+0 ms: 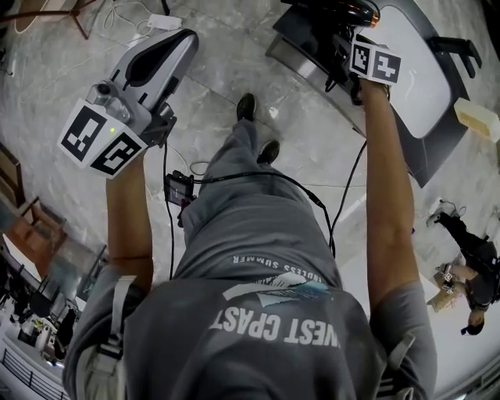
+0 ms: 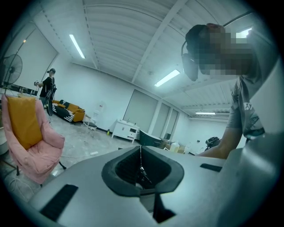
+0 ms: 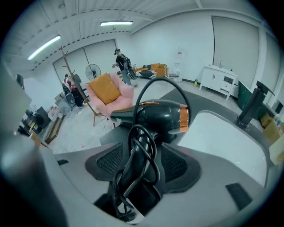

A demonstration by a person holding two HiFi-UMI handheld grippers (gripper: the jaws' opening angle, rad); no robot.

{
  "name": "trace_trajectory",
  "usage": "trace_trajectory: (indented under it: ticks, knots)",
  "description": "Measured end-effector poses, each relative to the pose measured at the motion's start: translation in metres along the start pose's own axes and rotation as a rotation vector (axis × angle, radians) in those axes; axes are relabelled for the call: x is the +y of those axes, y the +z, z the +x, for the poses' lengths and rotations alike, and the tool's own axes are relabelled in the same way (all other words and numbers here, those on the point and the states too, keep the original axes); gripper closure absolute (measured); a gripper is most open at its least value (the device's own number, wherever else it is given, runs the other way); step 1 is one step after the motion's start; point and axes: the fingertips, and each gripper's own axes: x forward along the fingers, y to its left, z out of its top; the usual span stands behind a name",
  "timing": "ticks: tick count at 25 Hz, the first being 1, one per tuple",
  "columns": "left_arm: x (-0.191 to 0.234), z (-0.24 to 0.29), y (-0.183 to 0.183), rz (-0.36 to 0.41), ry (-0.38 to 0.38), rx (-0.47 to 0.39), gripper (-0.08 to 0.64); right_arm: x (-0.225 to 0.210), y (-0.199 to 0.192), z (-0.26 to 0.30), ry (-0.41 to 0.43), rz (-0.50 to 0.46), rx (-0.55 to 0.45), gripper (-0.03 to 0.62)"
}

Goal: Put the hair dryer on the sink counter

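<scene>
A black hair dryer (image 3: 159, 116) with an orange ring lies on the dark sink counter (image 3: 208, 104), at the left of the white basin (image 3: 226, 142). Its handle and looped cord run back between the jaws of my right gripper (image 3: 142, 162). The pads stand a little off the handle on both sides, so that gripper is open. In the head view the dryer (image 1: 344, 16) and right gripper (image 1: 348, 43) are at the top, over the counter's (image 1: 426, 160) left end. My left gripper (image 1: 168, 47) is held up over the floor, shut and empty (image 2: 141, 170).
A black faucet (image 3: 254, 104) stands behind the basin. A pale box (image 1: 476, 117) sits on the counter's right end. A pink chair with an orange cushion (image 3: 108, 94) is beyond the counter. A person (image 1: 469, 281) is on the floor at the right. Cables hang by my legs.
</scene>
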Motion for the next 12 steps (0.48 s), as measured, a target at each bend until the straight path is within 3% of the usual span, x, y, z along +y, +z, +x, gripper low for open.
trace_trajectory:
  ticks: [12]
  knots:
    - [-0.044,-0.027,0.03,0.084,-0.029,-0.05,0.54,0.022,0.037,-0.104,0.024,0.008,-0.211,0.305]
